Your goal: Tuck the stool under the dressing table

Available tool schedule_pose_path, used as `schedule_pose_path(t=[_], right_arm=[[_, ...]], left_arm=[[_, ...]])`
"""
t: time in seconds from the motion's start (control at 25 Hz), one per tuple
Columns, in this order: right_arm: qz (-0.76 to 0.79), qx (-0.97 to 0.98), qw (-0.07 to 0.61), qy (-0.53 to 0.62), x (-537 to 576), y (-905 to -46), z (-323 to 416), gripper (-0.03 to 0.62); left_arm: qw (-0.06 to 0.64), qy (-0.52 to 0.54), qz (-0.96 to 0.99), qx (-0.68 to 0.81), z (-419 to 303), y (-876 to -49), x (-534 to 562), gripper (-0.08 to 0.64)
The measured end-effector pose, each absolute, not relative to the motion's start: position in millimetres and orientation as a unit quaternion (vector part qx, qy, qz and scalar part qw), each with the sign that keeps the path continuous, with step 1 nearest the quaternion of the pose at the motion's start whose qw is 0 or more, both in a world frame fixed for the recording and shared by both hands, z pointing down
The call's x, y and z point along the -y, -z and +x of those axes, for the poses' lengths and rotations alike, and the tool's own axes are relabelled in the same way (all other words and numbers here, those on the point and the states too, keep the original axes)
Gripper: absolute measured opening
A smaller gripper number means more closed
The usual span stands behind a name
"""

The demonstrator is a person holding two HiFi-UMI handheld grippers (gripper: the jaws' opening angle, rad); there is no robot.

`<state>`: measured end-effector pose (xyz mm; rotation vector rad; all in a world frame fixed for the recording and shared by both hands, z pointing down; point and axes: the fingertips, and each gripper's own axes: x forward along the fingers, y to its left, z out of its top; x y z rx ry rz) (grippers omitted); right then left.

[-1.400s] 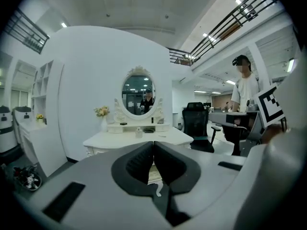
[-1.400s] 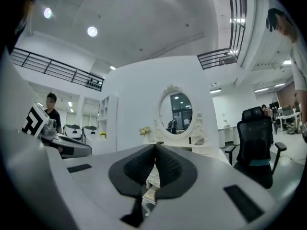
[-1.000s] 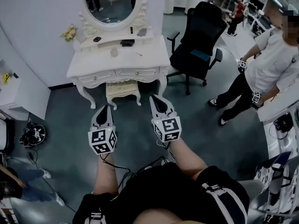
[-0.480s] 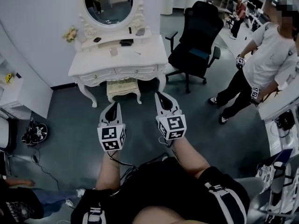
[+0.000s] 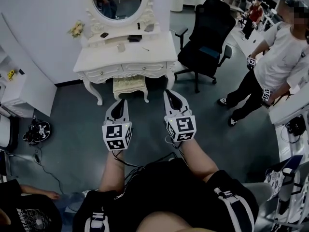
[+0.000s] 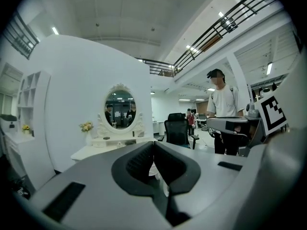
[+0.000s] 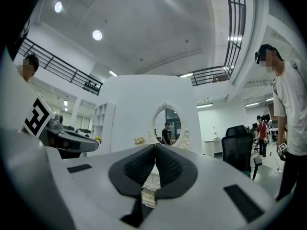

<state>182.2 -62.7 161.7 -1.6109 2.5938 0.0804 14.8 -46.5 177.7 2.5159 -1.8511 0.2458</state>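
The cream stool [image 5: 130,84] stands on the grey floor, its back part under the white dressing table [image 5: 124,58] with the oval mirror [image 5: 117,0]. Both grippers hover short of the stool, empty, and touch nothing. My left gripper [image 5: 121,103] is shut, just in front of the stool's left side. The right gripper [image 5: 170,93] is shut too, off the stool's front right corner. In the left gripper view the closed left gripper [image 6: 153,145] points level at the table [image 6: 91,151]. Below the closed right gripper [image 7: 155,146] a bit of the stool [image 7: 151,191] shows.
A black office chair [image 5: 205,35] stands right of the table. A person [image 5: 277,64] in a white shirt stands at the far right. A white cabinet [image 5: 19,88] is at the left, with cables and gear [image 5: 36,132] on the floor. Another person [image 5: 24,211] crouches lower left.
Both grippers have drifted a little to the right and up in the head view, still shut and empty. The stool has not moved. The person at the lower left has come further into view.
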Motion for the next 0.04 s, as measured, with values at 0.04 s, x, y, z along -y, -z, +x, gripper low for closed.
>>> schedule_pose_path(t=[0.04], right_arm=[[-0.526,-0.849,0.043,-0.027,62.8,-162.0,181.9,0.012]], left_arm=[[0.004,-0.077,0.804,0.589,15.1,-177.5,47.6,0.020]])
